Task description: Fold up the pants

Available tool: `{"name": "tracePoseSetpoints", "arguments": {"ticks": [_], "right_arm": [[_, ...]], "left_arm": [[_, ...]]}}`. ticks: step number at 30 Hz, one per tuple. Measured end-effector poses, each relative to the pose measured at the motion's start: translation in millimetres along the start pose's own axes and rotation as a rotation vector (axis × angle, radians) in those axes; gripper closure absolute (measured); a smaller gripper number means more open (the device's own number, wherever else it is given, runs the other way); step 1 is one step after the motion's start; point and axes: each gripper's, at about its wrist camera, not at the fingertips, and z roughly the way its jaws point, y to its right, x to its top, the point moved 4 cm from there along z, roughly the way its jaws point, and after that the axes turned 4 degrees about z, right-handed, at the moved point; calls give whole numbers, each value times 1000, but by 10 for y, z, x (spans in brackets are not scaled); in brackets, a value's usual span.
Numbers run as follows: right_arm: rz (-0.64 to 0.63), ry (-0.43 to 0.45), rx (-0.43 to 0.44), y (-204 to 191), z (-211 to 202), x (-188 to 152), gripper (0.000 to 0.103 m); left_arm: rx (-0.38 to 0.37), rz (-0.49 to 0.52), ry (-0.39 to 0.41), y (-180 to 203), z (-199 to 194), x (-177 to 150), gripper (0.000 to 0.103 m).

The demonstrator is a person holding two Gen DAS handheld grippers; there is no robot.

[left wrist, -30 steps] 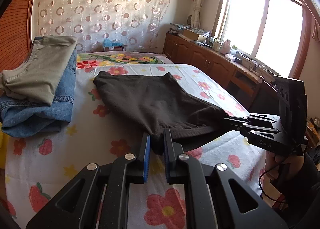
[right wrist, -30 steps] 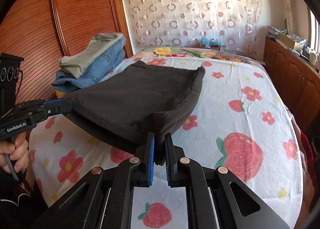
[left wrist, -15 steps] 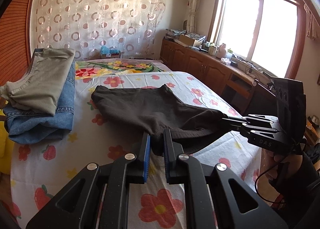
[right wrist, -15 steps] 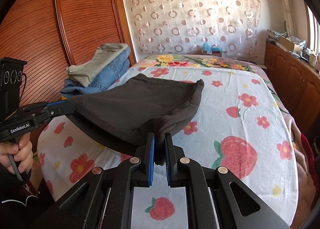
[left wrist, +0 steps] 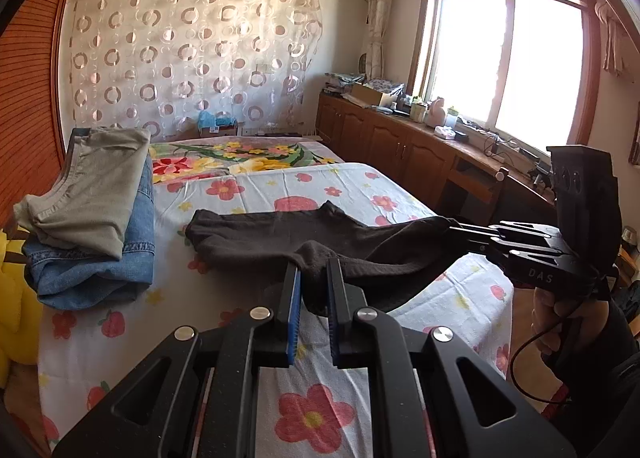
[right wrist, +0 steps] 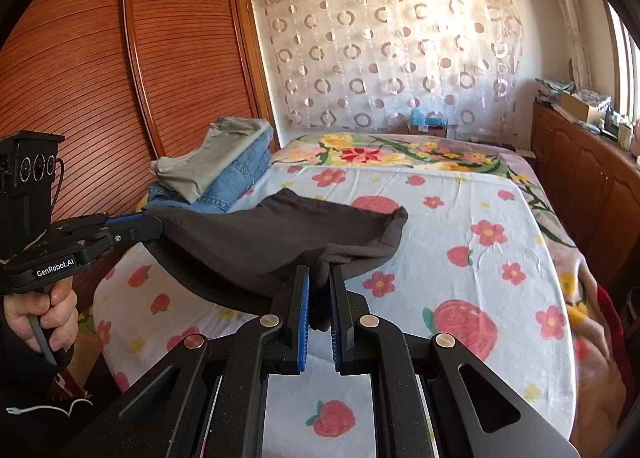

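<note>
The dark brown pants (left wrist: 280,236) lie stretched across the flowered bed, near edge lifted off it. My left gripper (left wrist: 314,278) is shut on one near corner of the pants. My right gripper (right wrist: 319,278) is shut on the other near corner; it also shows at the right of the left wrist view (left wrist: 452,223). The left gripper shows at the left of the right wrist view (right wrist: 154,219). The pants (right wrist: 280,234) hang between the two grippers, far end resting on the bed.
A stack of folded clothes, grey pants (left wrist: 96,185) over blue jeans (left wrist: 100,270), sits on the bed's left side (right wrist: 224,161). A wooden wardrobe (right wrist: 120,77) stands left, wooden cabinets (left wrist: 400,145) under the window right. The flowered sheet (right wrist: 460,225) covers the bed.
Both grippers have risen and pulled back with the pants' near edge. The pants look flatter and more stretched, with less cloth lying on the bed.
</note>
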Motion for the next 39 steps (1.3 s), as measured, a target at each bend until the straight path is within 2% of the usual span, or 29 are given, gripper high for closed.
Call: {"name": "tracePoseSetpoints", "arguments": {"ticks": [14, 25, 29, 39], "right_arm": [[-23, 45, 5, -43, -292, 66, 94], [-45, 85, 22, -119, -520, 99, 94], [-47, 73, 23, -105, -443, 76, 94], [-17, -33, 16, 4, 0, -36, 94]], "left_arm": [[-2, 21, 79, 82, -291, 179, 90], [-2, 51, 108, 159, -482, 252, 90], [1, 43, 83, 104, -396, 203, 90], [-12, -24, -55, -93, 24, -131, 90]]}}
